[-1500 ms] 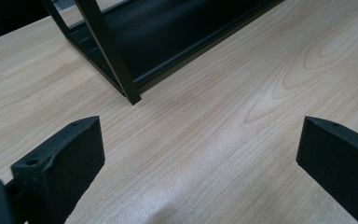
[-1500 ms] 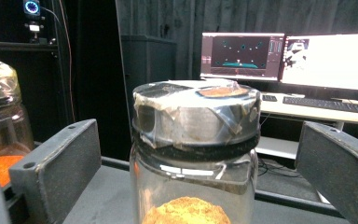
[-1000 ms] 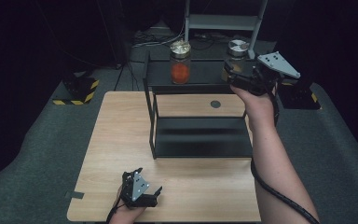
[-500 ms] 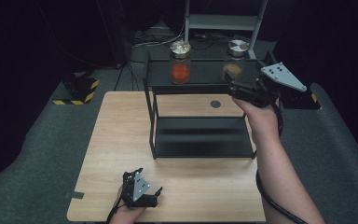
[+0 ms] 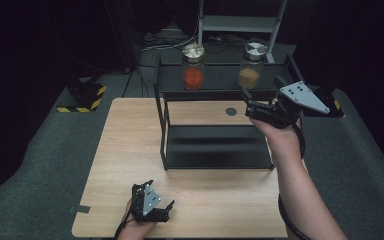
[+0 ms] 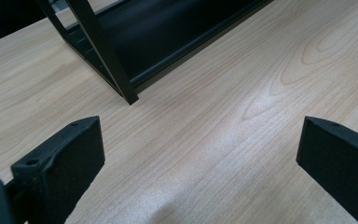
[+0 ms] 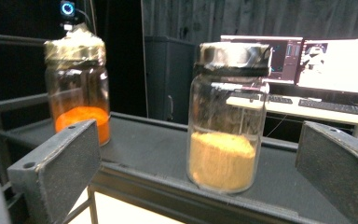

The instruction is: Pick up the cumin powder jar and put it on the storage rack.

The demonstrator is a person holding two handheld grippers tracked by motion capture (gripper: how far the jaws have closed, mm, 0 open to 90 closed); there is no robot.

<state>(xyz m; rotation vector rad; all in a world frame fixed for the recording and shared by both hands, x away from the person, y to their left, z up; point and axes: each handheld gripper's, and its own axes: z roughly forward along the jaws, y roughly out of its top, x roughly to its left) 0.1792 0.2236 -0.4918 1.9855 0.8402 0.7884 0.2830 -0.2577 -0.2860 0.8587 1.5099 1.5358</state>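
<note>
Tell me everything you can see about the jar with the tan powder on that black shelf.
The jar with the tan powder is clear glass with rounded shoulders and a silvery metal lid, closed. Tan, sandy-looking powder fills roughly its bottom third. It stands upright on the top shelf of the black rack, near its front edge, apart from the jar with the orange powder. The right gripper faces it with jaws wide open, not touching; the shelf alone touches it.

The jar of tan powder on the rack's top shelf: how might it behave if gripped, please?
The jar of tan powder looks like clear glass, so probably rigid, slippery and breakable. It is tall, yet the powder sits low, which should resist tipping. The open right gripper seems wide enough.
</note>
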